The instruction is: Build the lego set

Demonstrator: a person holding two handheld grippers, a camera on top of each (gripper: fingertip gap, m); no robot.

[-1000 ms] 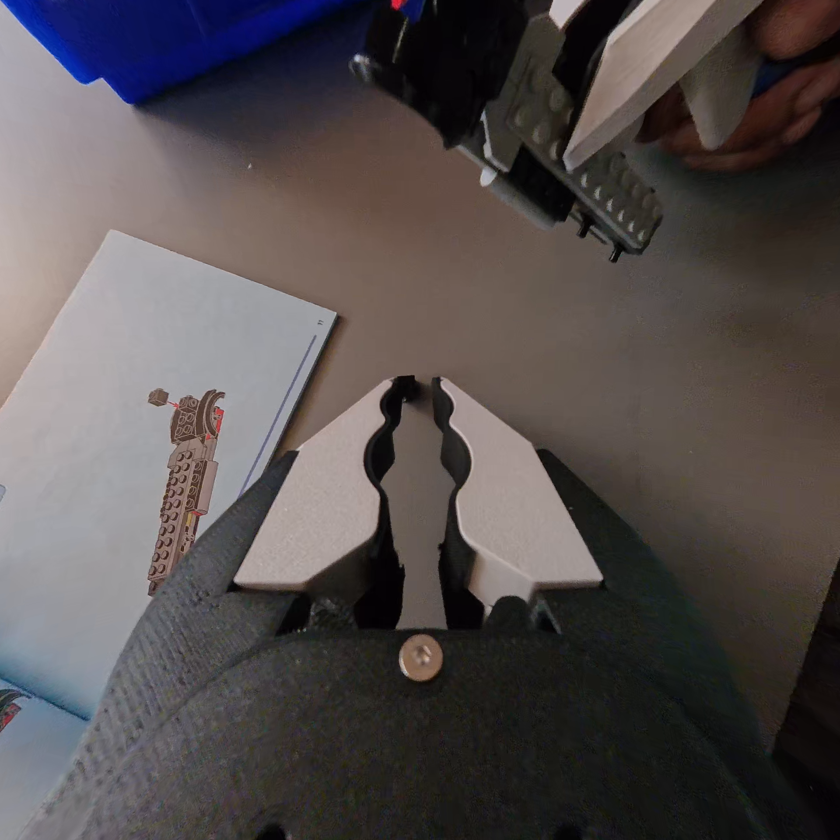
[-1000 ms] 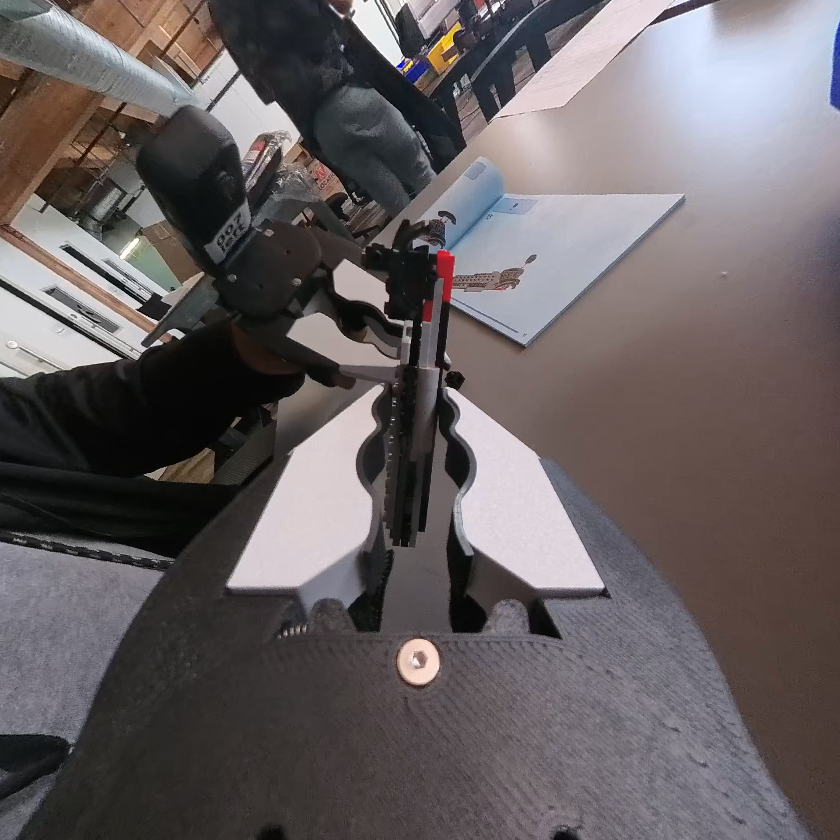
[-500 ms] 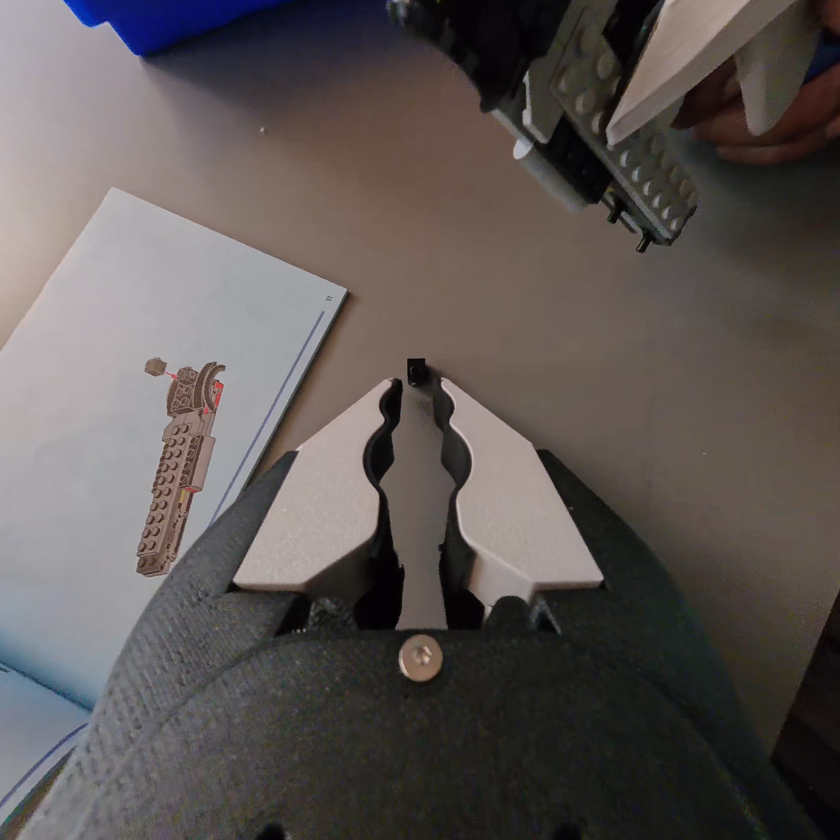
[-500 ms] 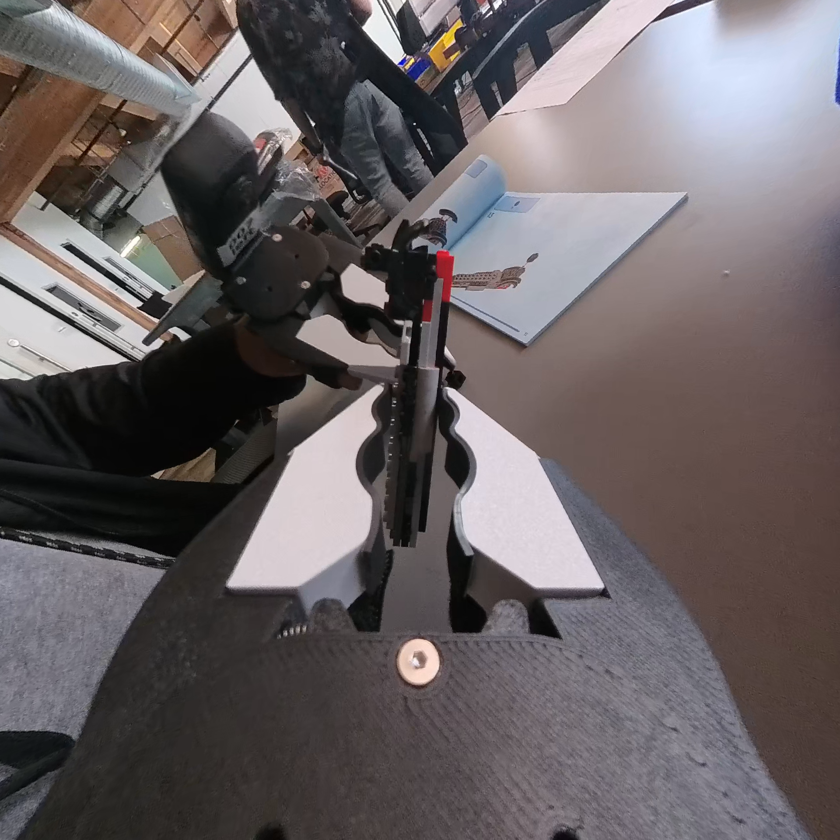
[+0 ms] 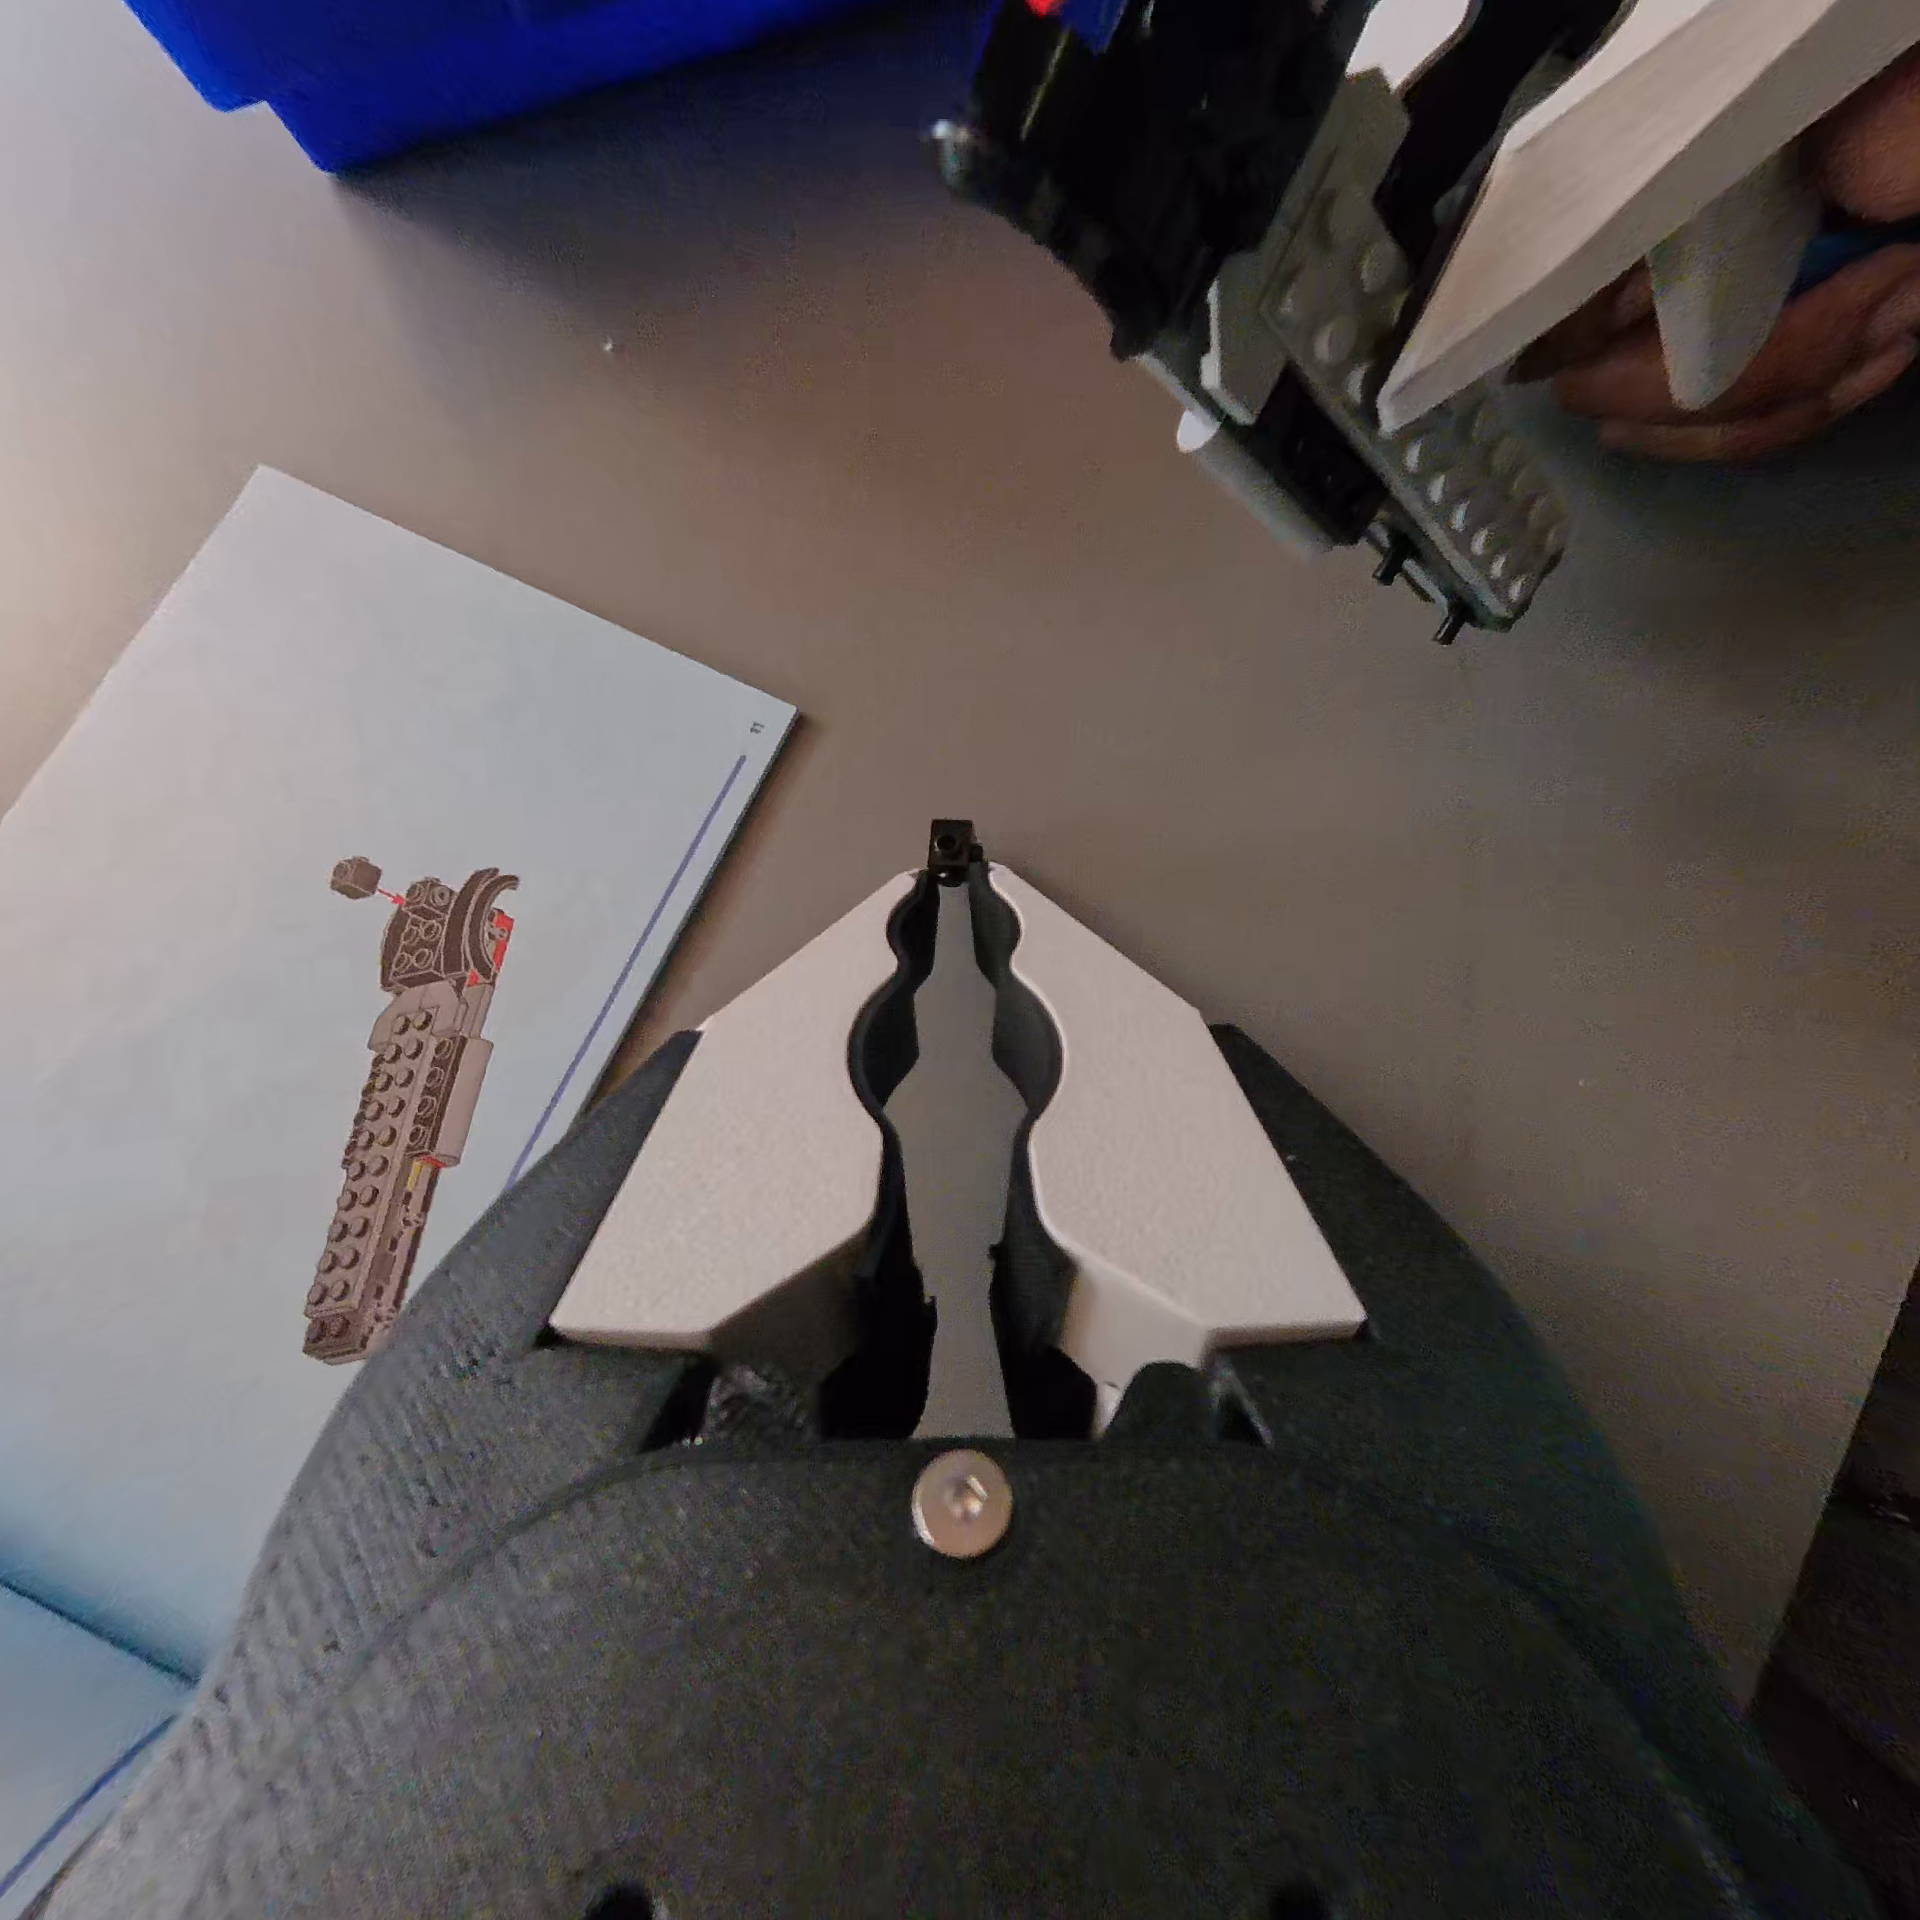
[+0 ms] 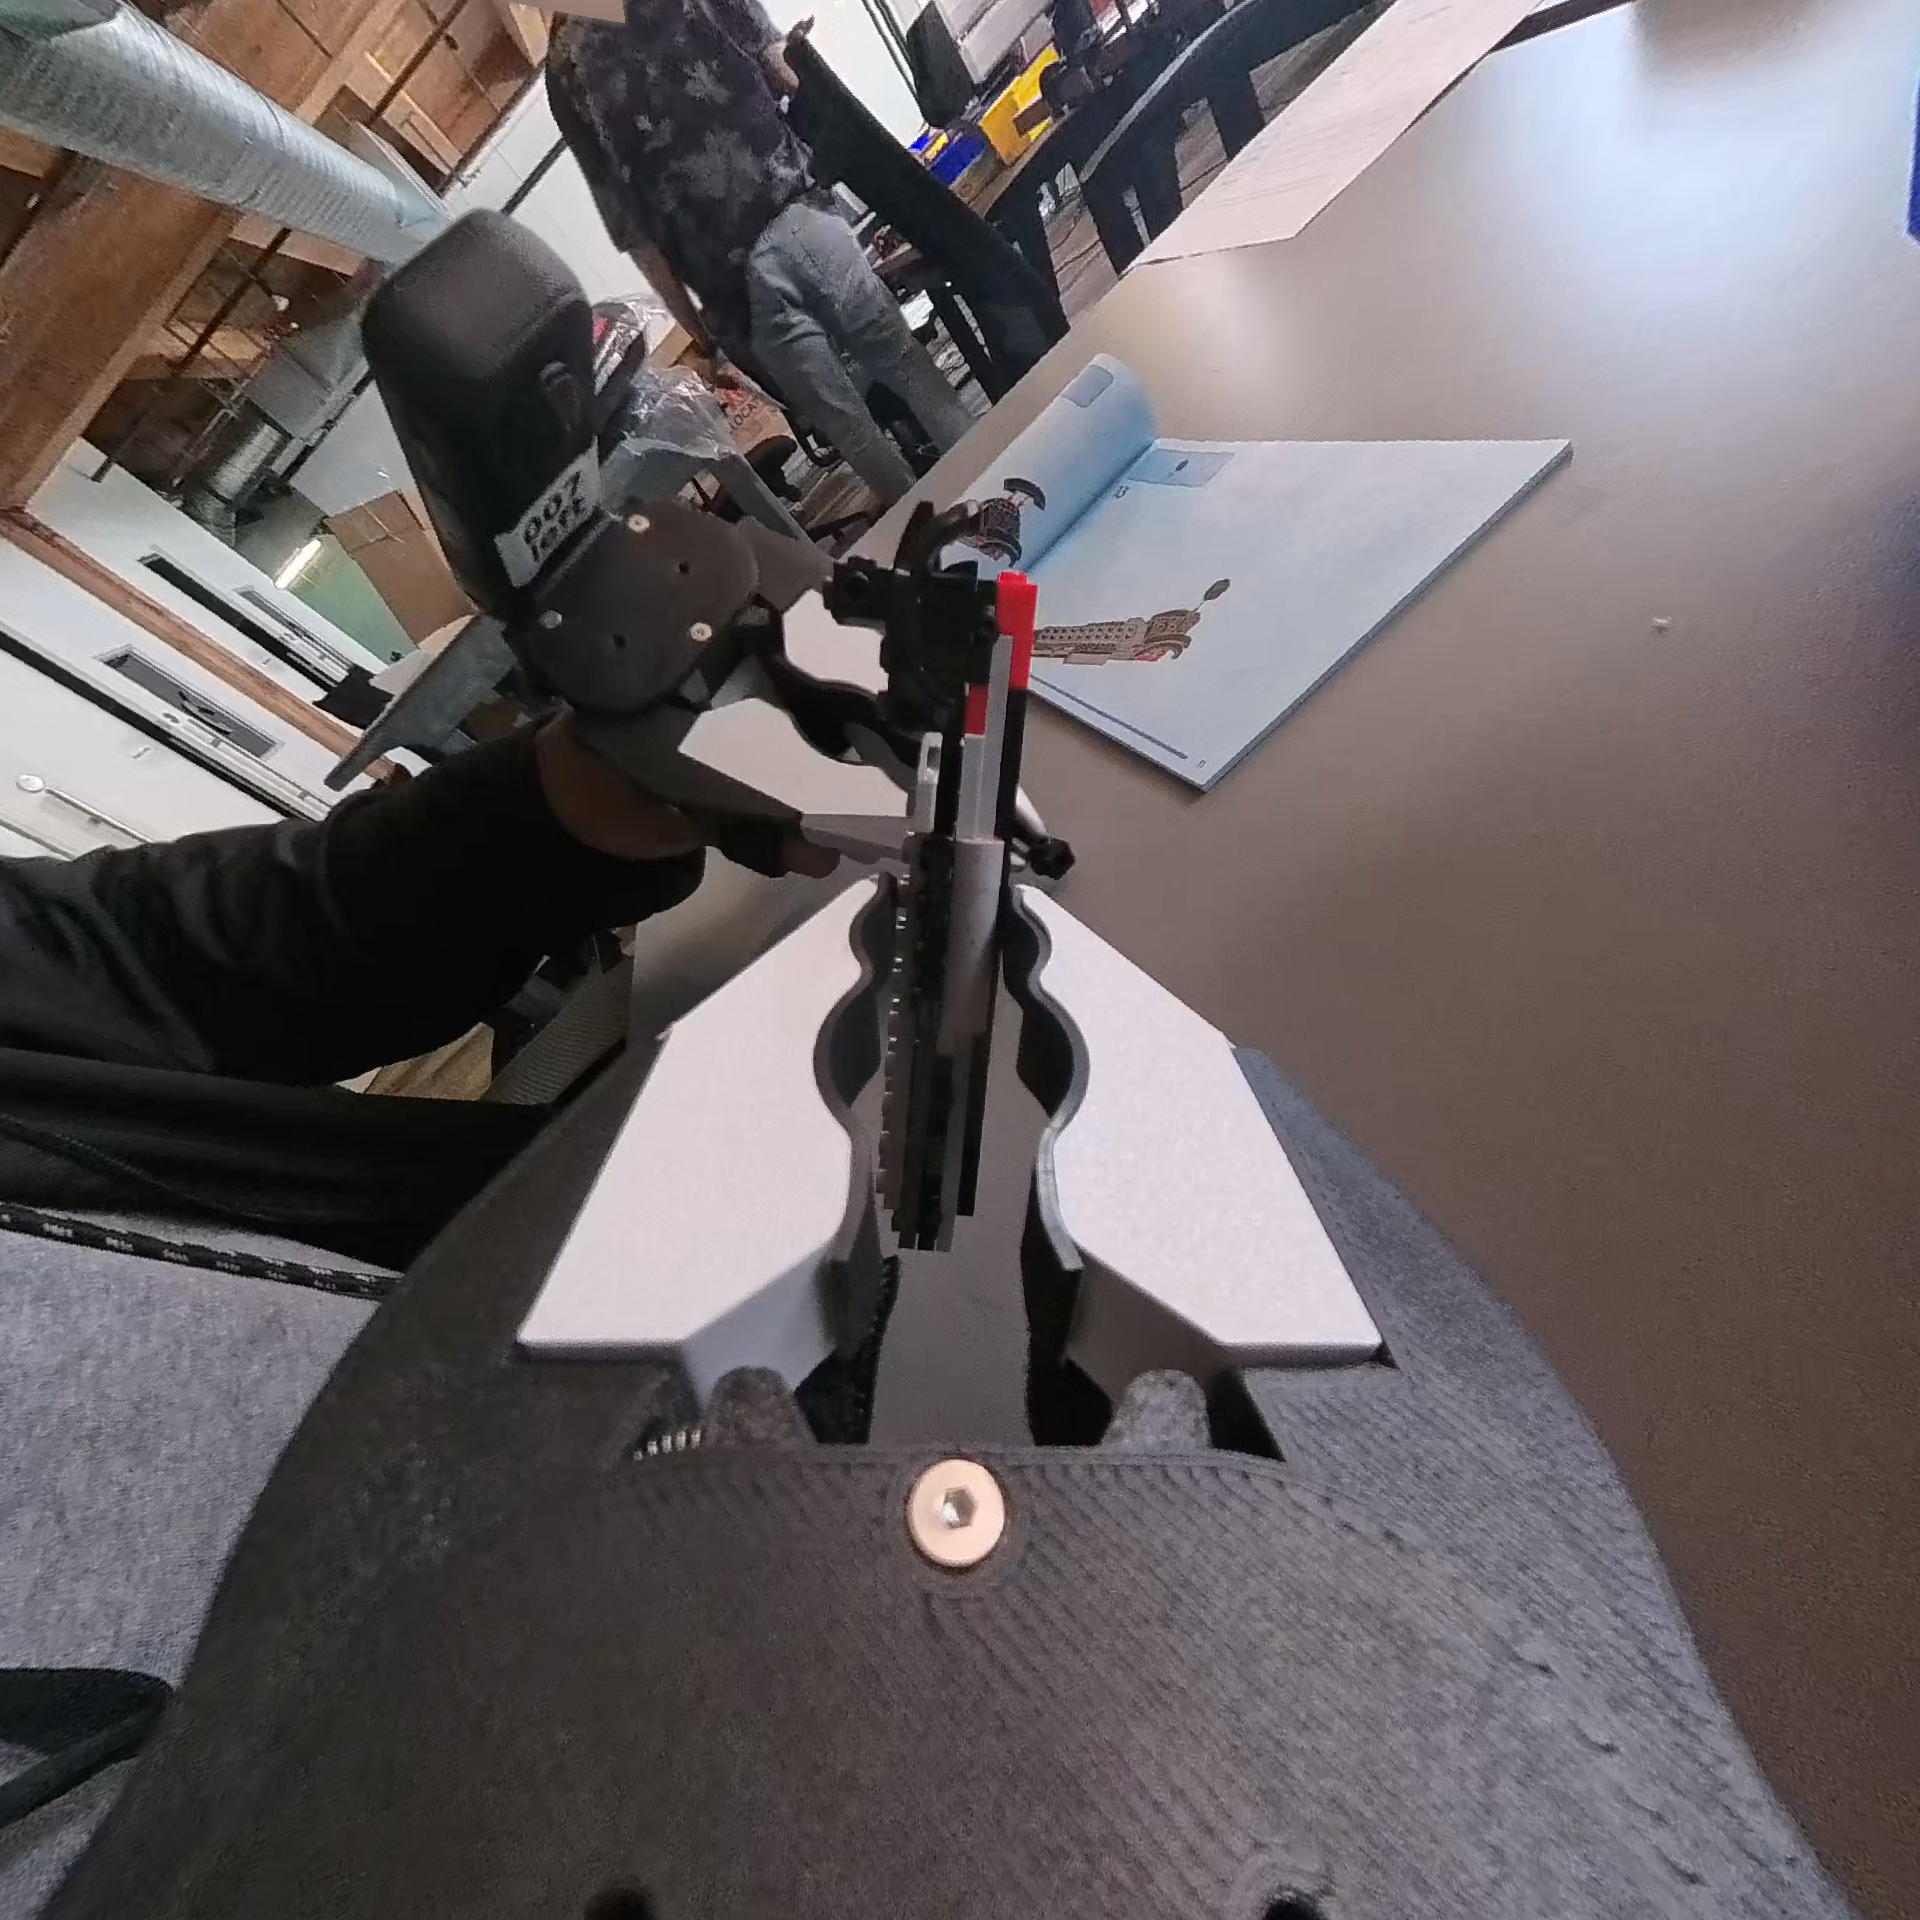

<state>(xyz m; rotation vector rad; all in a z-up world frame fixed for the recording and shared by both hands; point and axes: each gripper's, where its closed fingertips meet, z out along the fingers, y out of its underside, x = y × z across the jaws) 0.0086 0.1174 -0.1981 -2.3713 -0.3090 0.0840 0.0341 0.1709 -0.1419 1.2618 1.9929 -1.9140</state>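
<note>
Left gripper (image 5: 953, 881) pinches a tiny black piece (image 5: 951, 844) at its tips, looks like. Right gripper (image 6: 951, 904) is clamped on the long lego build (image 6: 961, 883), over the table (image 6: 1558, 935).

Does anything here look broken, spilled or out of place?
Nothing stands out. The left claw pinches a tiny black piece, the right claw grips the long model, and the booklet lies flat, open.

right gripper (image 6: 951, 894) clamped on grey-black-red lego assembly (image 6: 951, 997) | left gripper (image 6: 831, 790) just beside it, possibly touching | open instruction booklet (image 6: 1299, 582) on table (image 6: 1610, 935)
</note>
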